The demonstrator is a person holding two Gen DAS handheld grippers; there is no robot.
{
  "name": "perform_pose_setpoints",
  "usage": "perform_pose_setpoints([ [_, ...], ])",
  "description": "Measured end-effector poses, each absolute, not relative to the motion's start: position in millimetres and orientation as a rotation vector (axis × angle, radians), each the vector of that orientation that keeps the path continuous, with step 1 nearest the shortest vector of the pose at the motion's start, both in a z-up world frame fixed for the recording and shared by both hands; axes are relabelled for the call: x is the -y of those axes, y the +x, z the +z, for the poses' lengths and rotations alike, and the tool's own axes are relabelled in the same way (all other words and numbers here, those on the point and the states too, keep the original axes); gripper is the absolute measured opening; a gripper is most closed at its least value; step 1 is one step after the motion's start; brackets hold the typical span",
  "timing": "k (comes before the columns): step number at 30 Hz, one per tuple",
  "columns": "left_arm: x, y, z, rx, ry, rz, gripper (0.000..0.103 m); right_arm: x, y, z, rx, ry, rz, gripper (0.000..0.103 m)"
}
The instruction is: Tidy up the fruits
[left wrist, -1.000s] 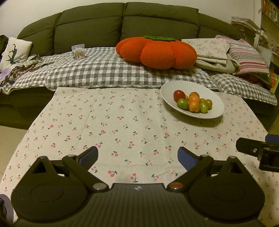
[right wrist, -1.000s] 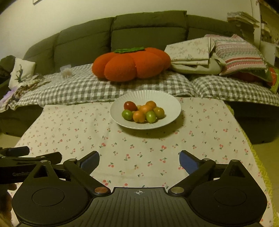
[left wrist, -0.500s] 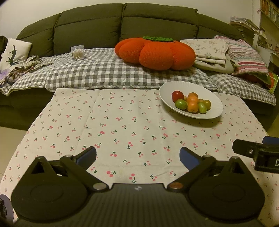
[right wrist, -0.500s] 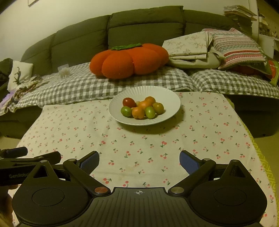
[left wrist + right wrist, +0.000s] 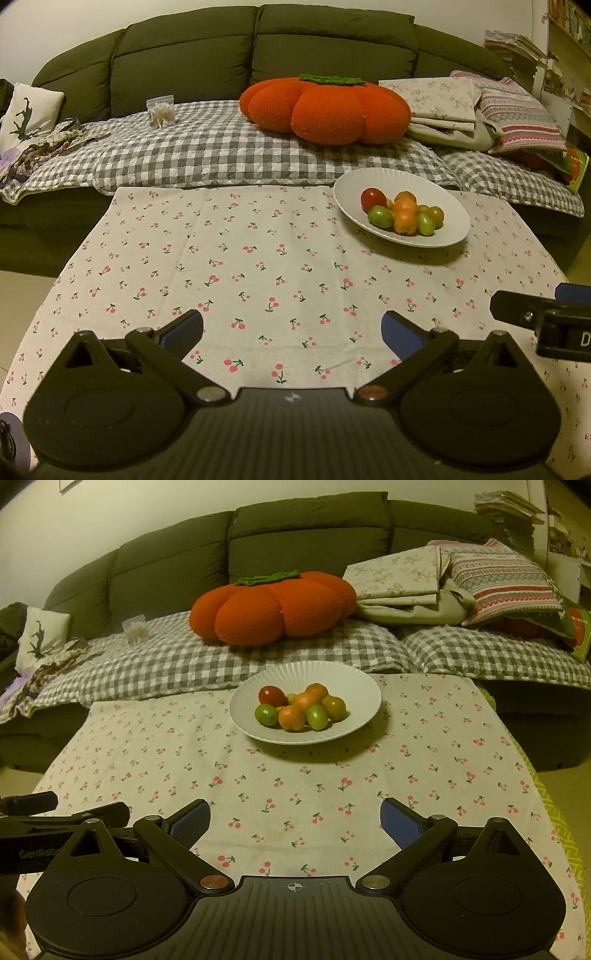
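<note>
A white ribbed plate (image 5: 439,192) (image 5: 340,675) stands on the cherry-print tablecloth (image 5: 258,258) at the far right side. It holds several small fruits in a heap: a red tomato (image 5: 373,198) (image 5: 271,695), green ones (image 5: 380,216) (image 5: 266,714) and orange ones (image 5: 404,221) (image 5: 291,717). My left gripper (image 5: 291,326) is open over bare cloth, well short and left of the plate. My right gripper (image 5: 295,816) is open too, straight in front of the plate but a good way back. Nothing is between either pair of fingers.
A green sofa (image 5: 303,535) with a grey checked cover runs behind the table. On it lie an orange pumpkin cushion (image 5: 325,107), folded linen (image 5: 399,579) and a striped pillow (image 5: 506,583). The other gripper shows at each view's edge: the right (image 5: 535,317), the left (image 5: 55,812).
My left gripper's jaws have spread slightly wider. Both hands have stayed about where they were, and the plate and fruits have not moved.
</note>
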State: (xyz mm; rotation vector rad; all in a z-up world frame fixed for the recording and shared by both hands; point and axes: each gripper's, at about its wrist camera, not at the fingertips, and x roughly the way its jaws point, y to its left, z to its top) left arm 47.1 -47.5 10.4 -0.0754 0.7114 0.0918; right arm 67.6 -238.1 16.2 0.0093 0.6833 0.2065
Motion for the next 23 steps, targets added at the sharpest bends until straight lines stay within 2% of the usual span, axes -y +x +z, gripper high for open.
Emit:
perform_pose_setpoints([
  [23, 50.8, 46.6, 10.3, -0.708, -0.064, 0.082, 0.102, 236.7, 67.7, 15.7, -0.688, -0.001, 0.216, 0.100],
])
